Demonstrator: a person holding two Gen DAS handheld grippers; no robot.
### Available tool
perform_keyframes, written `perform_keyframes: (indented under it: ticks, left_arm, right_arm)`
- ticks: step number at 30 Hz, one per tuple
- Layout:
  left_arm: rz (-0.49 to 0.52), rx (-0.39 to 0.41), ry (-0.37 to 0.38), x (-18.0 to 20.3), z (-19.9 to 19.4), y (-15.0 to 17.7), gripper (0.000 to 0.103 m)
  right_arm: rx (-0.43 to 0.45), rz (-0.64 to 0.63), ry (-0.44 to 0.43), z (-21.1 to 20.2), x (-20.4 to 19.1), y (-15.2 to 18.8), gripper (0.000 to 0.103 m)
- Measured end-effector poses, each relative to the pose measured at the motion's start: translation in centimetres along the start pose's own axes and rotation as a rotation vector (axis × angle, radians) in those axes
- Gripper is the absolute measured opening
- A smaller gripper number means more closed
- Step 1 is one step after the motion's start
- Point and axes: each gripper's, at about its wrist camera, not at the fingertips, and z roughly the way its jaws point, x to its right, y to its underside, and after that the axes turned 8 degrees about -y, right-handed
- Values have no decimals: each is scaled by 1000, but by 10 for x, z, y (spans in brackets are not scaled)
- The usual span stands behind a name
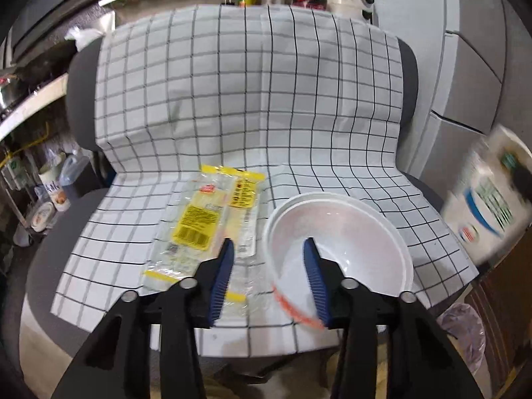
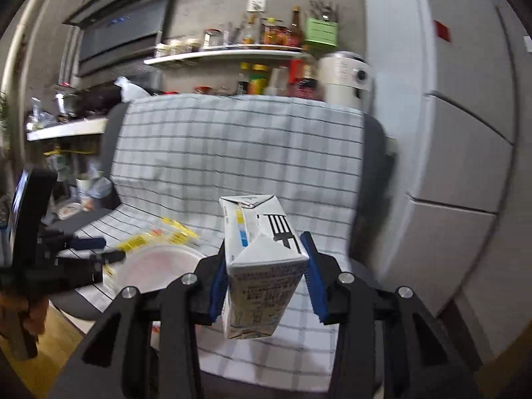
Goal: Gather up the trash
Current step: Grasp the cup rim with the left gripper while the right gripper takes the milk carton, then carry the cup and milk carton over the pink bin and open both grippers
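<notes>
My right gripper (image 2: 264, 244) is shut on a white milk carton (image 2: 262, 266) and holds it in the air above the chair seat. In the left wrist view the same carton (image 1: 488, 199) shows blurred at the right edge. My left gripper (image 1: 270, 242) hangs low over the seat, open. Its jaws straddle the near left rim of a white bowl (image 1: 342, 232), the right finger inside the bowl and the left one outside. A clear wrapper with yellow labels (image 1: 206, 222) lies flat just left of the bowl. In the right wrist view the left gripper (image 2: 103, 249) is at the left, beside the bowl (image 2: 156, 266).
A black-and-white checked cloth (image 1: 249, 99) covers the seat and back of a grey chair (image 1: 79, 99). A grey fridge (image 2: 449, 133) stands close on the right. A translucent bag (image 1: 465, 335) sits on the floor at the lower right. Shelves with bottles (image 2: 266, 36) run behind.
</notes>
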Motion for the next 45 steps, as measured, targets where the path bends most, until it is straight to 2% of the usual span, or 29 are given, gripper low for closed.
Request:
perform_keyframes:
  ticks: [7, 9, 10, 15, 18, 21, 24, 29, 37, 40, 42, 45]
  left_arm:
    - [-43, -111, 2, 2, 46, -2, 36]
    - [-45, -128, 7, 4, 51, 2, 21]
    - [-46, -133, 10, 5, 52, 3, 16]
    - [-50, -83, 36, 7, 37, 6, 7]
    - [-25, -54, 40, 15, 25, 4, 6]
    - [-28, -52, 146, 29, 11, 1, 6]
    - [43, -20, 198, 62, -6, 2, 6]
    - [164, -20, 334, 131, -24, 10, 6]
    - [404, -126, 538, 260, -39, 58, 7]
    - [502, -196, 596, 310, -33, 79, 14]
    - [545, -218, 580, 332, -26, 91, 50]
    - [560, -204, 575, 344, -22, 100, 52]
  right_arm:
    - [-10, 84, 63, -25, 27, 28, 40]
    - [-10, 114, 61, -29, 34, 34, 40]
    - [-10, 130, 61, -31, 37, 37, 40]
    - [-5, 174, 78, -45, 48, 45, 40]
    - [5, 192, 93, -52, 55, 48, 40]
    - [-2, 193, 147, -56, 65, 50, 40]
    - [-5, 202, 227, -70, 81, 56, 40]
    - [-21, 232, 355, -110, 109, 74, 40]
    - [-46, 338, 547, -184, 147, 116, 40]
    - [-43, 358, 589, -201, 157, 126, 40]
    - [-47, 371, 601, -207, 165, 132, 40]
    - [-78, 403, 591, -206, 175, 146, 41]
